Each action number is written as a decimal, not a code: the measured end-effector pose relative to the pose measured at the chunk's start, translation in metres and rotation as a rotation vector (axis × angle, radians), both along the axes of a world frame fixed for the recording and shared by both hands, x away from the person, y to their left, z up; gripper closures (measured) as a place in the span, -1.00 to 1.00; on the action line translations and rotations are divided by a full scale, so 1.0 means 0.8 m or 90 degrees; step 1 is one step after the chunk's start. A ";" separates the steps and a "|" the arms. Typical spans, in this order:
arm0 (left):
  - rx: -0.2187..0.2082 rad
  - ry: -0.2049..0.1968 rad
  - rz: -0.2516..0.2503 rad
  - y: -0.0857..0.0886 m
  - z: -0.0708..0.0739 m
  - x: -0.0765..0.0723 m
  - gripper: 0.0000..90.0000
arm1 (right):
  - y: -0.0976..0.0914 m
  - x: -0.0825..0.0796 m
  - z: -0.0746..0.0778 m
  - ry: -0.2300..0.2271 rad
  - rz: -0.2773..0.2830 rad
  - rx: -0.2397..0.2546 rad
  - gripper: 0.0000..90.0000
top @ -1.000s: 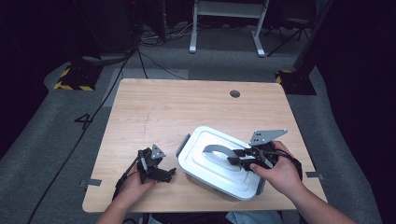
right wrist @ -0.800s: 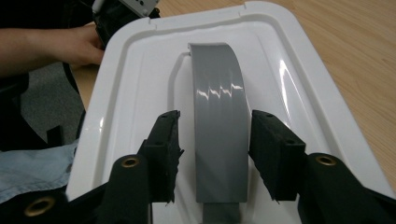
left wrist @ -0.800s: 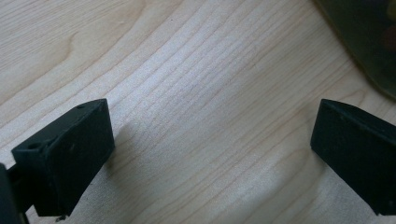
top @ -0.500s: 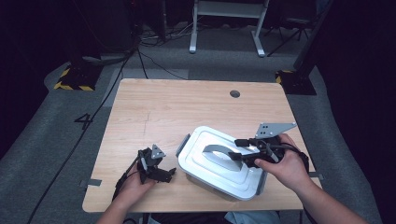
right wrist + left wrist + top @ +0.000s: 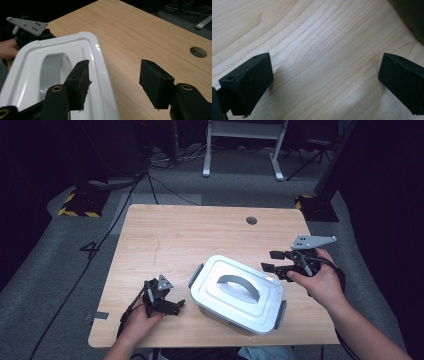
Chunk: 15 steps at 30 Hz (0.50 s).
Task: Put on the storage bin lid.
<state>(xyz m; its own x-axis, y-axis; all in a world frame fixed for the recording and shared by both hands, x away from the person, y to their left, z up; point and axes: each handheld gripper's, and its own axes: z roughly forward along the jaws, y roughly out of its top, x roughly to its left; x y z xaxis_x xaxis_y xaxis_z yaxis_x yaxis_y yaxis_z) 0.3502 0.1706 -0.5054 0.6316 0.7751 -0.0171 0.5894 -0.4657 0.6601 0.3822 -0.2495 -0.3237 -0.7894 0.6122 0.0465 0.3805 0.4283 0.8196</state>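
A silver metal box (image 5: 235, 292) with a lid and an arched handle (image 5: 239, 285) sits on the wooden table (image 5: 200, 230), near its front edge. My right gripper (image 5: 268, 260) hovers just off the box's right end, pointing left. Its jaws have just been opening and stand wide, with nothing between them. In the right gripper view the gripper (image 5: 113, 80) looks over the lid's (image 5: 32, 75) edge and bare wood. My left gripper (image 5: 172, 306) rests on the table left of the box, open (image 5: 325, 82) over bare wood.
A round cable hole (image 5: 251, 220) sits in the table's far right part. A strip of grey tape (image 5: 100, 315) marks the front-left corner. Cables and a white frame's legs (image 5: 240, 150) lie on the floor beyond the table.
My right gripper has let go of the lid's handle, opened, and drawn back to the right and slightly up, off the box. The left gripper has stayed put.
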 end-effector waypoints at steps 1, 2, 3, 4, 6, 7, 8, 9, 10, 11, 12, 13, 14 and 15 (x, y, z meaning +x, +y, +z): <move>-0.004 0.000 0.003 0.000 0.000 0.000 -1.00 | -0.005 0.002 -0.001 -0.003 -0.010 -0.001 -0.08; -0.002 0.001 0.003 0.000 0.000 -0.001 -1.00 | -0.010 0.005 -0.002 -0.005 -0.018 -0.004 -0.08; 0.000 -0.001 0.003 0.001 0.000 -0.001 -1.00 | -0.014 0.006 -0.003 -0.003 -0.023 -0.005 -0.08; -0.002 -0.001 0.004 0.001 0.000 -0.001 -1.00 | -0.019 0.008 -0.006 -0.001 -0.030 -0.004 -0.08; -0.005 0.000 0.006 0.001 -0.001 -0.001 -1.00 | -0.029 0.011 -0.010 0.004 -0.043 -0.005 -0.08; -0.001 -0.002 0.006 0.002 0.000 -0.002 -1.00 | -0.035 0.012 -0.012 0.006 -0.050 -0.004 -0.09; 0.000 -0.002 0.008 0.003 0.000 -0.002 -1.00 | -0.040 0.013 -0.015 0.008 -0.057 -0.005 -0.09; -0.002 -0.002 0.009 0.003 0.000 -0.002 -1.00 | -0.046 0.014 -0.018 0.010 -0.066 -0.006 -0.09; -0.002 -0.002 0.008 0.003 0.000 -0.002 -1.00 | -0.052 0.015 -0.020 0.013 -0.074 -0.006 -0.10; -0.002 -0.001 0.008 0.003 0.000 -0.002 -1.00 | -0.058 0.015 -0.023 0.016 -0.080 -0.006 -0.10; -0.001 -0.002 0.008 0.003 0.000 -0.002 -1.00 | -0.064 0.016 -0.026 0.017 -0.089 -0.006 -0.10; -0.001 -0.002 0.008 0.003 0.000 -0.002 -1.00 | -0.068 0.016 -0.028 0.020 -0.095 -0.008 -0.10; -0.002 -0.002 0.008 0.003 0.000 -0.002 -1.00 | -0.075 0.016 -0.032 0.023 -0.106 -0.008 -0.11; -0.001 -0.002 0.009 0.003 0.000 -0.002 -1.00 | -0.081 0.016 -0.036 0.025 -0.112 -0.009 -0.11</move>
